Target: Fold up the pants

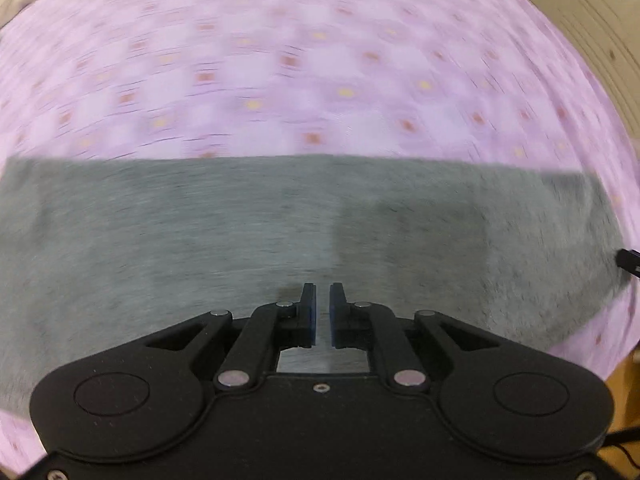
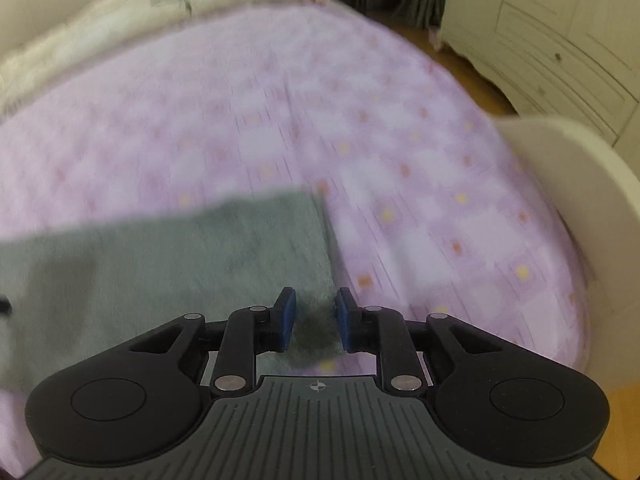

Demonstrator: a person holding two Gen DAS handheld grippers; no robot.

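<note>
The bed (image 2: 400,184), under a lilac patterned sheet, carries the grey pants (image 1: 200,232), which lie flat across its near part as one long band with straight edges; judging by that tidy shape, at least one fold is done and shorter folds remain; the cloth looks soft, fuzzy and thick; the left claw (image 1: 322,310) hovers over the pants' middle, pads narrowly apart and empty; the right claw (image 2: 316,318) sits at their right end, clamped on a bunched grey tuft.
</note>
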